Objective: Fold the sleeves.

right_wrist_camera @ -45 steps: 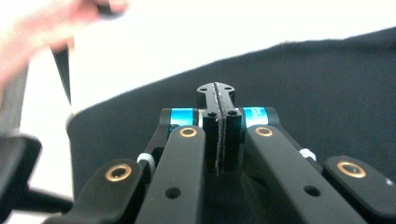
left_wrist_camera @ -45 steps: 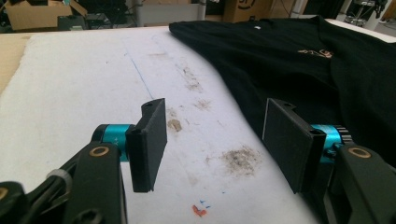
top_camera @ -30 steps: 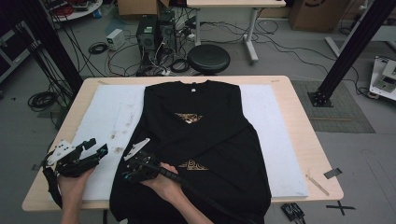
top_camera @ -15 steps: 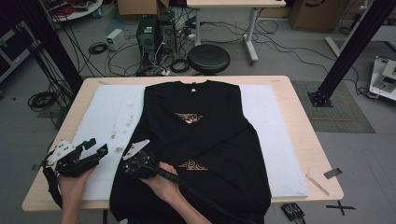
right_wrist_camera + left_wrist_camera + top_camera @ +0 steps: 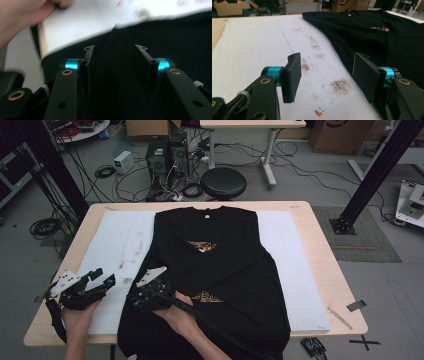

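A black T-shirt (image 5: pixel 220 265) with a gold print lies flat on a white mat (image 5: pixel 120 240), collar toward the far edge. My right gripper (image 5: pixel 139 296) rests low over the shirt's left hem area. Its jaws have just been opening. In the right gripper view they stand apart (image 5: pixel 113 50) with a raised crease of the black cloth (image 5: pixel 162 32) between them, and the pads do not press on it. My left gripper (image 5: pixel 104 276) is held over the mat's front left, open (image 5: pixel 327 57) and with nothing in it, beside the shirt's edge (image 5: pixel 367 30).
The wooden table (image 5: pixel 325 250) ends close behind both hands. The mat carries brown stains (image 5: pixel 340 85). A thin wooden stick (image 5: pixel 340 317) and a small black item (image 5: pixel 314 346) lie at the front right. A black stool (image 5: pixel 223 182) and cables stand beyond the far edge.
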A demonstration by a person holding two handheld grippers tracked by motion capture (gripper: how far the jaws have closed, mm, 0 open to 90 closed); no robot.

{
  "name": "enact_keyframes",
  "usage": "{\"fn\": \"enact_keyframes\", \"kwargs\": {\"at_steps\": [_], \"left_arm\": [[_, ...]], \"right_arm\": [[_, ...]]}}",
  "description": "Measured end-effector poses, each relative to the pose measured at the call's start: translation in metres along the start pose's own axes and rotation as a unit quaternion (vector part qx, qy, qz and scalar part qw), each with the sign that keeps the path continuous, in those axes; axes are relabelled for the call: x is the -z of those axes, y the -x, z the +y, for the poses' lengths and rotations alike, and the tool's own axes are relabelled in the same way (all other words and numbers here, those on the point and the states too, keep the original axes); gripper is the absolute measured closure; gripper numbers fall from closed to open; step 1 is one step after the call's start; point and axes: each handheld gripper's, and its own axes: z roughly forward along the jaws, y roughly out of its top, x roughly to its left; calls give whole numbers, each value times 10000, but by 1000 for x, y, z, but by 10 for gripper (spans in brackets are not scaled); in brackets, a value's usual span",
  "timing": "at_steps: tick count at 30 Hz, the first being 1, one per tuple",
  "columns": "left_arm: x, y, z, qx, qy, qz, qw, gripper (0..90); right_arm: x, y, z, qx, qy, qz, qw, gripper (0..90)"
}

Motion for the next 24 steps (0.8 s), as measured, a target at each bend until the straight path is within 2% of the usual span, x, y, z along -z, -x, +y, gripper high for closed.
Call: {"fn": "enact_keyframes", "kwargs": {"at_steps": [2,5,9,10,11,13,16,19,20,21,22,23,24], "left_arm": [[0,0,0,-3,-1,2,10000,398],[0,1,0,-30,-7,10,10000,398],[0,1,0,-36,-15,14,10000,398],[0,1,0,-50,-13,21,10000,398],[0,1,0,-49,-14,21,10000,398],[0,1,0,-41,-10,15,10000,398],[0,1,0,-31,-17,13,10000,398],[0,1,0,-42,-26,18,10000,398],[0,1,0,-49,-20,19,10000,398],[0,1,0,-45,-9,17,10000,398],[0,1,0,-53,-13,11,10000,398],[0,1,0,-38,-1,7,10000,398],[0,0,0,-36,-6,7,10000,398]], "right_arm": [[9,-8,-18,46,-136,139,9998,564],[11,-18,-36,64,-273,217,9994,577],[8,-21,-40,141,-340,179,9992,585],[8,-21,-42,148,-247,179,9994,668],[9,-22,-41,182,-269,333,9989,802],[12,-25,-41,331,-293,197,9988,880],[19,-25,-41,310,-309,299,9986,883],[28,-27,-45,340,-338,283,9984,878],[28,-27,-45,323,-390,312,9982,856],[25,-24,-48,221,-491,506,9973,709],[25,-22,-49,107,-448,576,9973,576],[26,-19,-49,11,-351,568,9978,474],[31,-16,-49,-79,-249,532,9982,433]]}}
